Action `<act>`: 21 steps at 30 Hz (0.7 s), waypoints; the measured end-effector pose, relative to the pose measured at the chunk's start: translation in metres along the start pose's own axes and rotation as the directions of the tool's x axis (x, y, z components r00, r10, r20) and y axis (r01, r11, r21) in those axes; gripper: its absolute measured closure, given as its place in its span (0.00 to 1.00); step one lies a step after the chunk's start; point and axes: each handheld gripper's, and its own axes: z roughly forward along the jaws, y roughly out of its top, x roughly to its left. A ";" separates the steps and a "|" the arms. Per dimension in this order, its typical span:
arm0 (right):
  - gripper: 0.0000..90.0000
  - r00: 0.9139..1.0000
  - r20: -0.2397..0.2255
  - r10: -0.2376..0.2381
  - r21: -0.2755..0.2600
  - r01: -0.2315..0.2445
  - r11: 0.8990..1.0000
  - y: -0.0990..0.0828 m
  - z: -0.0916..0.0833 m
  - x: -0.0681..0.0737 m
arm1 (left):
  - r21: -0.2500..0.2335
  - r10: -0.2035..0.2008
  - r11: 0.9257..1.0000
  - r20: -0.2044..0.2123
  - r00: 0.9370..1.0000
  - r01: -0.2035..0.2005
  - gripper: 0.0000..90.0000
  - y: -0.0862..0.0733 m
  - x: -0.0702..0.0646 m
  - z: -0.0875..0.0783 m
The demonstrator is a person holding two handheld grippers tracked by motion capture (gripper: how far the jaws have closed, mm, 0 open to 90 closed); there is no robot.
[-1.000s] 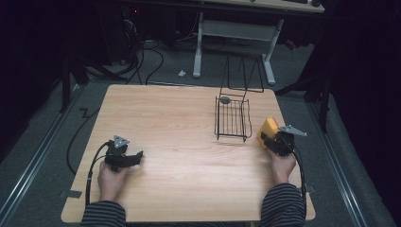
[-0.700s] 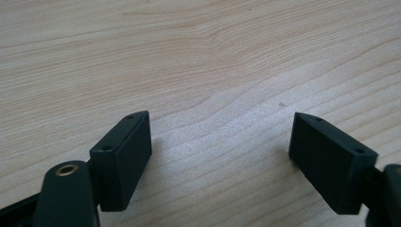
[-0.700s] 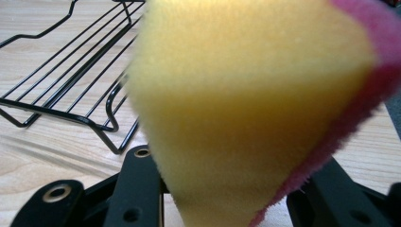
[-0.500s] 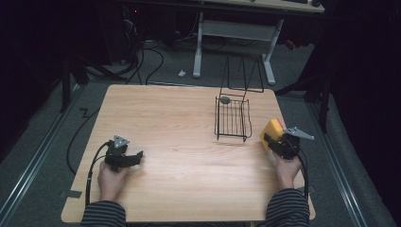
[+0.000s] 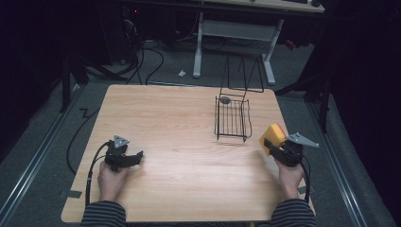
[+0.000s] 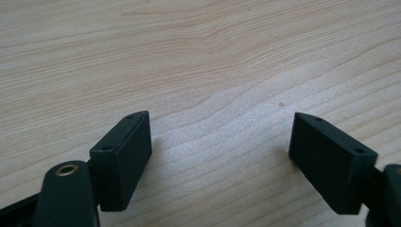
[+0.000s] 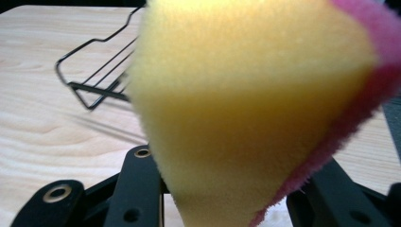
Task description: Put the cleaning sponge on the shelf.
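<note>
Over the wooden table (image 5: 189, 123), right tongs (image 5: 276, 147) clamp a yellow sponge (image 7: 246, 104) hiding their tips; left tongs (image 6: 220, 156) gape.

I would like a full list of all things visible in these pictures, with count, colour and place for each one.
Yellow foam sponge with a pink scouring side: one, yellow and pink, held in the right gripper, to the right of the basket.
Black wire basket: one, black, on the far right part of the table.
Small round grey object: one, grey, at the basket's far left corner; too small to identify.
Light wooden table: one, pale wood, centre of the high view.
White-legged desk: one, white frame, on the floor behind the table.
Left gripper: one, black, jaws open over bare wood at near left.
Right gripper: one, black, shut on the sponge near the right edge.
Striped sleeves: two, dark stripes, bottom edge.
</note>
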 end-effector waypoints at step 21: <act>0.68 0.988 -0.121 -0.096 -0.013 0.096 0.995 0.000 -0.005 0.054 | 0.001 0.001 1.000 0.000 1.000 -0.001 0.25 0.000 0.000 0.000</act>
